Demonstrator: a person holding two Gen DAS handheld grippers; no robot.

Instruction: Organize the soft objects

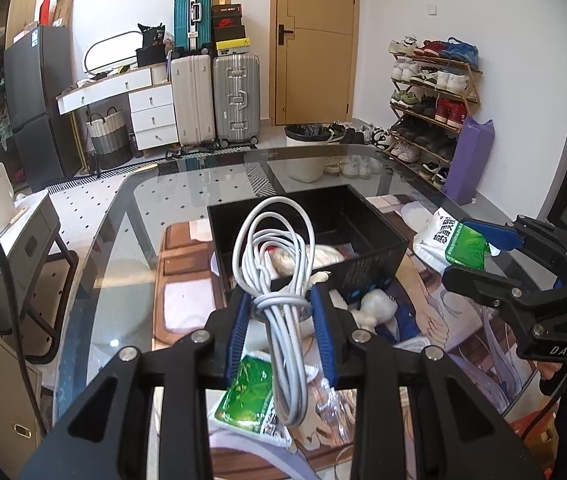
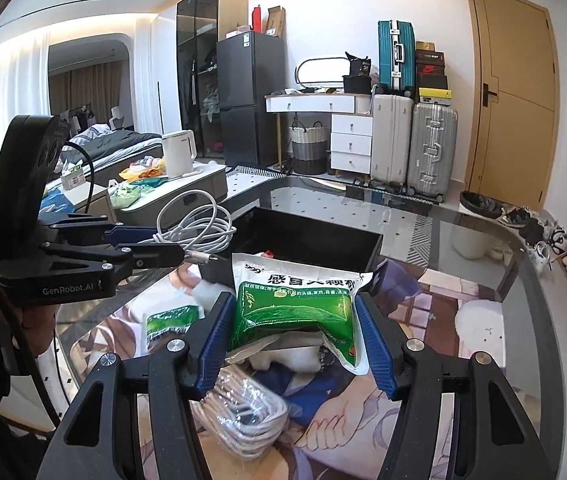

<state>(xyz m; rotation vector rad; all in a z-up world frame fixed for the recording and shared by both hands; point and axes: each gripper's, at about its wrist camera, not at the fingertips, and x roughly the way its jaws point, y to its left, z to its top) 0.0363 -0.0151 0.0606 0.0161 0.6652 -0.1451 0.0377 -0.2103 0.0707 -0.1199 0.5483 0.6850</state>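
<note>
My left gripper (image 1: 281, 308) is shut on a coiled white cable (image 1: 279, 264) and holds it up just in front of the black box (image 1: 367, 268); the same cable shows in the right wrist view (image 2: 195, 228). My right gripper (image 2: 293, 320) is shut on a green and white medicine packet (image 2: 295, 304) near the box (image 2: 315, 236); it shows from the left wrist view (image 1: 479, 248) right of the box. White soft items (image 1: 323, 256) lie in the box. A second green packet (image 1: 247, 400) lies on the mat below the left gripper.
A wrapped cable bundle (image 2: 243, 416) and a white plush piece (image 1: 375, 308) lie on the printed mat on the glass table (image 1: 171, 184). A side table with a kettle (image 2: 179, 152) stands to the left. Suitcases, a shoe rack and a bin stand behind.
</note>
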